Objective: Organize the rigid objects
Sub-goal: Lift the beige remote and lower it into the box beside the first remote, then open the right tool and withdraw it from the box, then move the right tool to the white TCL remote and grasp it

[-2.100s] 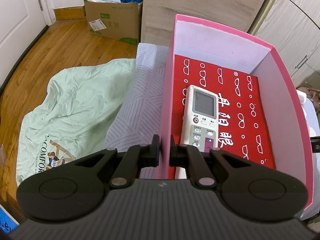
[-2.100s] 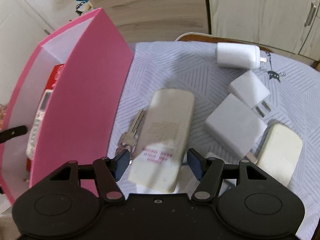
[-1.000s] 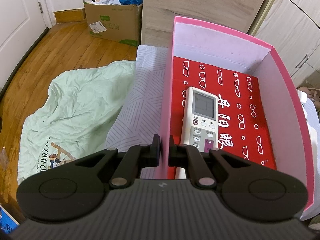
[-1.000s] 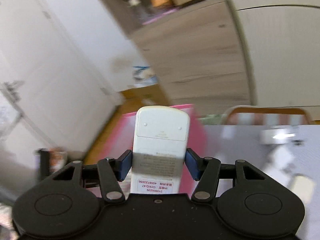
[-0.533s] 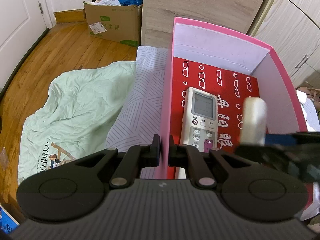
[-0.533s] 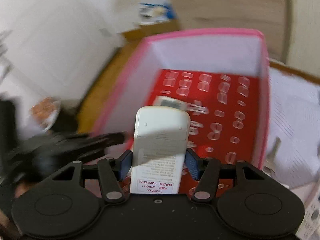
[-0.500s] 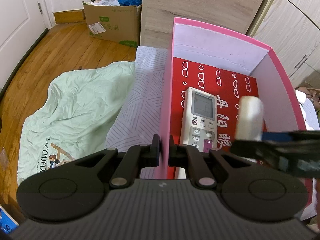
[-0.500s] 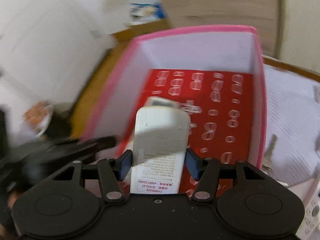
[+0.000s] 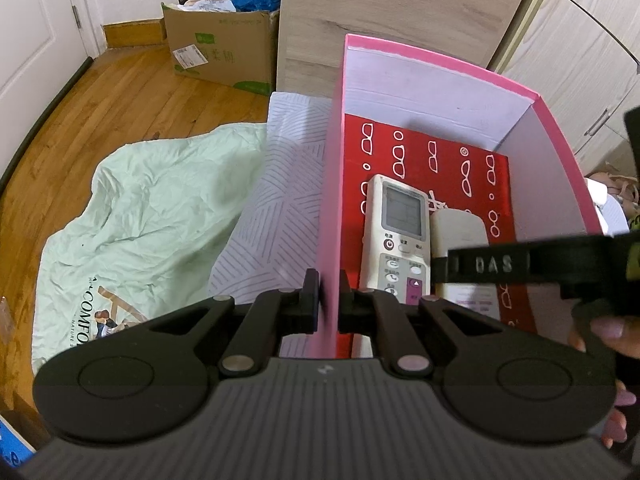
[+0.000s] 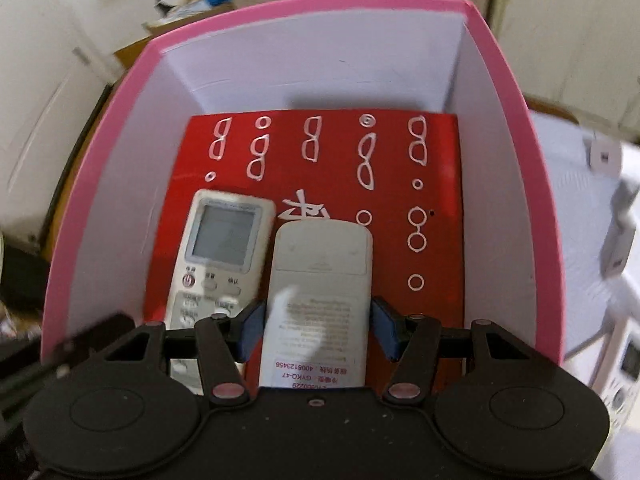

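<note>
Left wrist view: the left gripper (image 9: 329,306) is clamped narrow on the near left wall of the pink box (image 9: 560,160), at about 6 o'clock. Inside the box, on its red printed floor (image 9: 416,152), a white remote with a screen (image 9: 396,240) lies face up. Just beside it, toward 3 o'clock, is a second white remote (image 9: 460,232), crossed by a finger of the right gripper (image 9: 520,266) reaching in from 3 o'clock. A hand (image 9: 612,332) shows at 4 o'clock. A green sheet (image 9: 152,208) lies at 9 o'clock.

Right wrist view: the right gripper (image 10: 318,330) holds the second white remote (image 10: 320,280) between its blue pads (image 10: 252,330), label side up, low inside the pink box (image 10: 536,184). The white remote with a screen (image 10: 220,248) lies beside it toward 9 o'clock. Whether the held remote touches the red printed floor (image 10: 396,144) I cannot tell.
</note>
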